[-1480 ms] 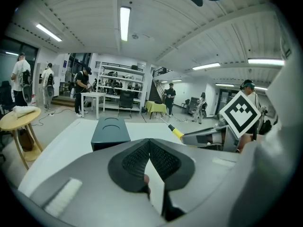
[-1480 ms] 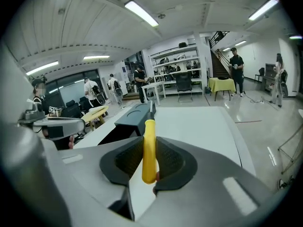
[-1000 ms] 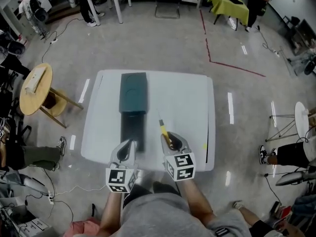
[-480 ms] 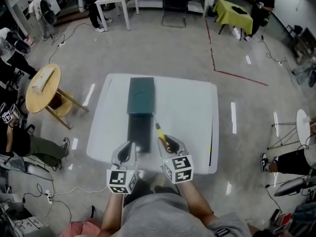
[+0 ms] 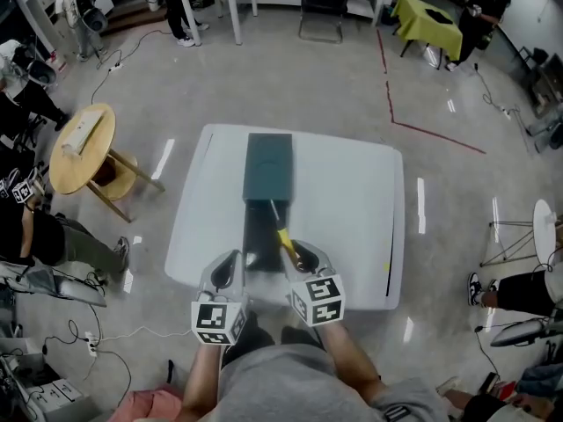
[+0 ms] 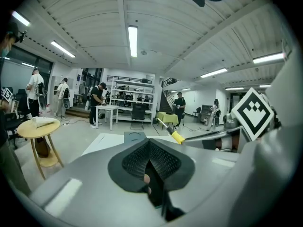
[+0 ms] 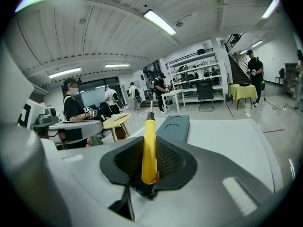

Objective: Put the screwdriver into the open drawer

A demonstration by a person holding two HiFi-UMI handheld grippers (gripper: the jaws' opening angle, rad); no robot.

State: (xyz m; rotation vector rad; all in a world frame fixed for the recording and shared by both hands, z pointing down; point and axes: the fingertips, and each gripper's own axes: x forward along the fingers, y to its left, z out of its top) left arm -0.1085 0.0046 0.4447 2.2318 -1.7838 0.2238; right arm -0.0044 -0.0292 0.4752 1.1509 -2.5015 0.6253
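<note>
Now that your right gripper (image 5: 299,255), jaws clamped on the screwdriver (image 5: 283,237), has carried it leftward, its tip hangs over the open drawer (image 5: 255,231). Your left gripper (image 5: 230,266) is empty, jaws together. Lowering and releasing should come next.

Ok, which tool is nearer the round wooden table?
Left. The left tool is beside the drawer, toward the round wooden table; the right tool, gripping the screwdriver, is across the drawer.

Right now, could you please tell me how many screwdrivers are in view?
1: the screwdriver is clamped in the right gripper, pointing over the open drawer. Others could hide inside it.
</note>
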